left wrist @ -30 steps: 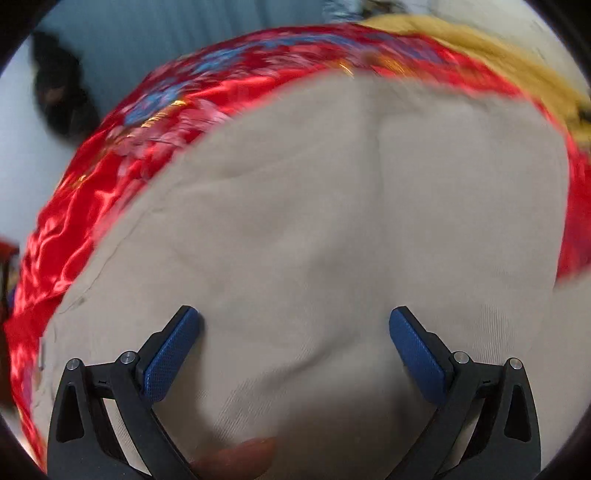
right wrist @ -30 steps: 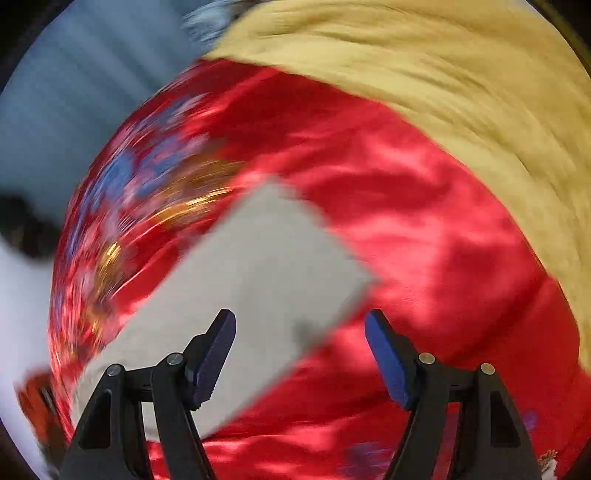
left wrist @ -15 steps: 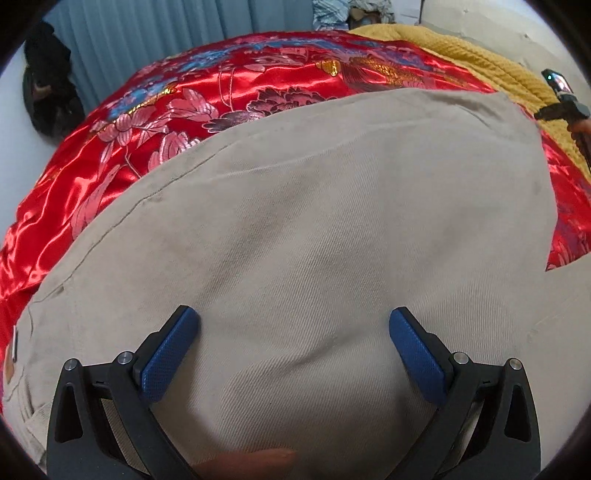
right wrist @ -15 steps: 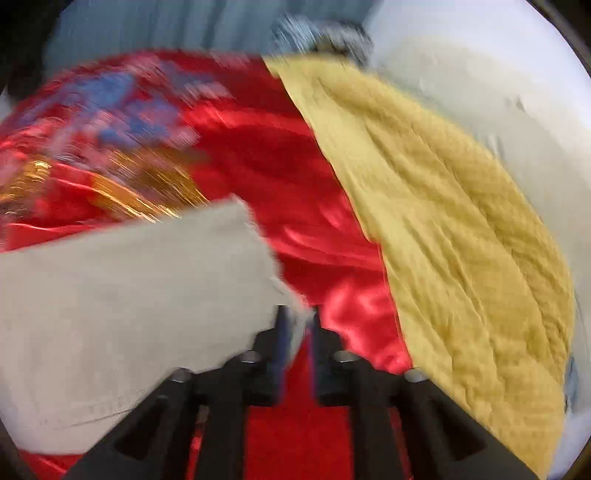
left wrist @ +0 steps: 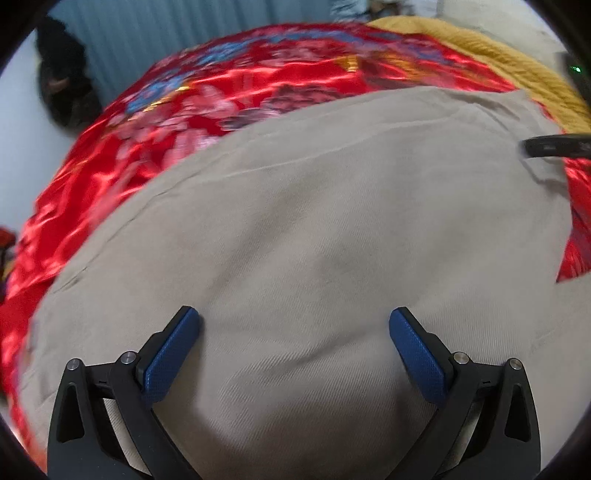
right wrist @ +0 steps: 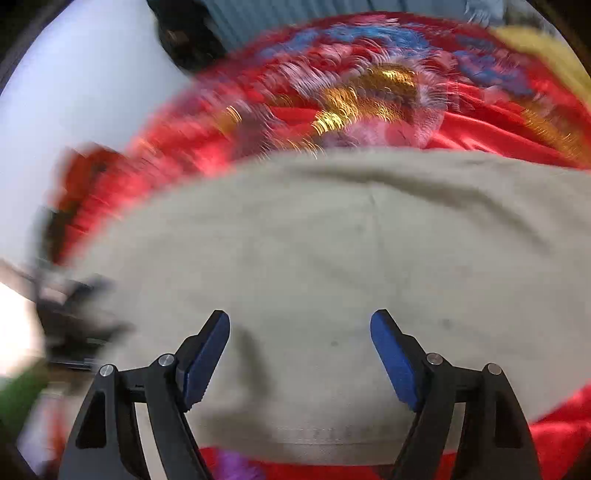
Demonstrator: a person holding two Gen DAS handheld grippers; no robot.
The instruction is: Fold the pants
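Observation:
The beige pants point(left wrist: 314, 229) lie spread on a red embroidered satin bedspread point(left wrist: 207, 107). My left gripper point(left wrist: 293, 343) is open, its blue pads just above the cloth and holding nothing. In the right wrist view the pants point(right wrist: 351, 251) fill the middle, with a hem edge near the bottom. My right gripper point(right wrist: 300, 350) is open over the cloth and empty. The right gripper also shows in the left wrist view as a dark bar point(left wrist: 554, 147) at the pants' far right corner.
A mustard knitted blanket point(left wrist: 491, 62) lies along the bed's far right side. Blue-grey curtains point(left wrist: 192, 33) and a dark object point(left wrist: 62, 92) stand at the back left. In the right wrist view the left gripper and hand point(right wrist: 74, 317) show blurred at left.
My right gripper was shut on the pants' corner half a second ago. It has let go, opened and swung over the cloth. The left gripper has stayed open above the pants.

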